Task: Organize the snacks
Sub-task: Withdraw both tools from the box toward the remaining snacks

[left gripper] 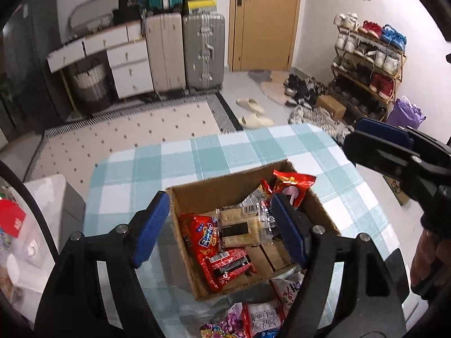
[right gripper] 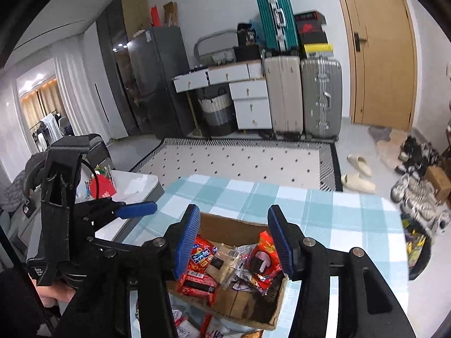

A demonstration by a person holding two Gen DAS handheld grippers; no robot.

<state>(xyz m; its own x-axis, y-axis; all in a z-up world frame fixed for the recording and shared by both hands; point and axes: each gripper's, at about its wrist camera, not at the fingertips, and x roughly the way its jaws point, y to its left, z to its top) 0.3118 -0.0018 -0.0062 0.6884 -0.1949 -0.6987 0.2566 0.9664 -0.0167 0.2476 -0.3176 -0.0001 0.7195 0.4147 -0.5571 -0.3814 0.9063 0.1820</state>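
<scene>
While both grippers hang above the box, nothing sits between their pads.
Left gripper and right gripper jaws apart, empty; snacks in box on checked table; more packets just outside box's near wall.

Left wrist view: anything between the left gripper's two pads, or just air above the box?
Nothing held. Left gripper is open; between its pads only the cardboard box with snack packets shows below.

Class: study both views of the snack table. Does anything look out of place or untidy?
Yes. Several snack packets lie loose on the checked tablecloth outside the cardboard box, and a red packet leans over its far rim.
</scene>
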